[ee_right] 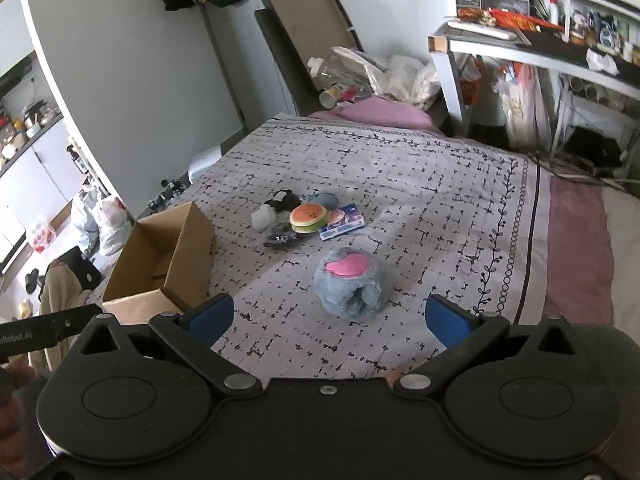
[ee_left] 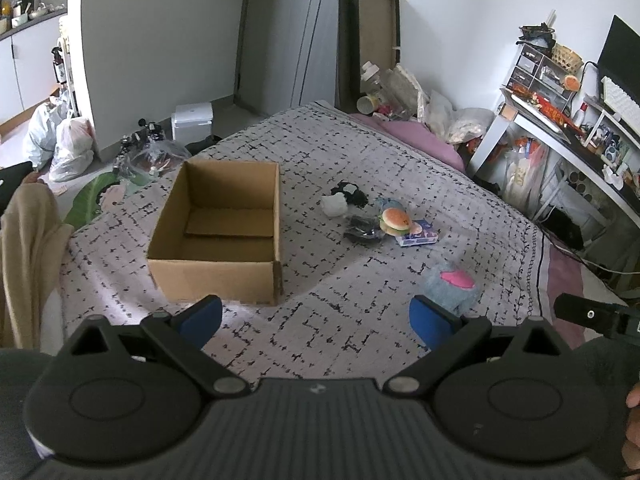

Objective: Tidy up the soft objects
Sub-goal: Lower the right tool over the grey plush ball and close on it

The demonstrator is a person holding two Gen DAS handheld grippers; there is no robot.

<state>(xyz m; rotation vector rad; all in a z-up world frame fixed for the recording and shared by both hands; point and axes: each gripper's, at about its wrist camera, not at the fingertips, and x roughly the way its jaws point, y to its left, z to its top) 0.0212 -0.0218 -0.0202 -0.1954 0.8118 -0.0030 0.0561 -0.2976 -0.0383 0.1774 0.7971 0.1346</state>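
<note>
A big bed (ee_left: 360,152) fills most of the room, covered by a light blanket with black dashes all over it. A cardboard box (ee_left: 218,268) sits on the blanket near the left side. Its top is open and I see nothing soft inside it.

The left gripper (ee_left: 316,316) hangs above the blanket just in front of the box. Its two blue fingers are spread wide apart and hold nothing. The right gripper (ee_right: 330,318) hangs above the blanket too, with its blue fingers wide apart and nothing between them.

A fluffy blue toy (ee_right: 350,286) with a pink patch on top lies on the blanket, just ahead of the right gripper and apart from the box.

Farther back is a small pile of things, well apart from the box. In it there is a squishy burger (ee_right: 308,218) with a green layer. A blue and white packet (ee_right: 344,226) lies right beside it. A small white soft thing (ee_right: 262,216) lies on the other side. A black and white soft thing (ee_right: 282,200) lies behind them. A dark shiny lump (ee_right: 282,238) lies in front, and I cannot tell what it is.
</note>
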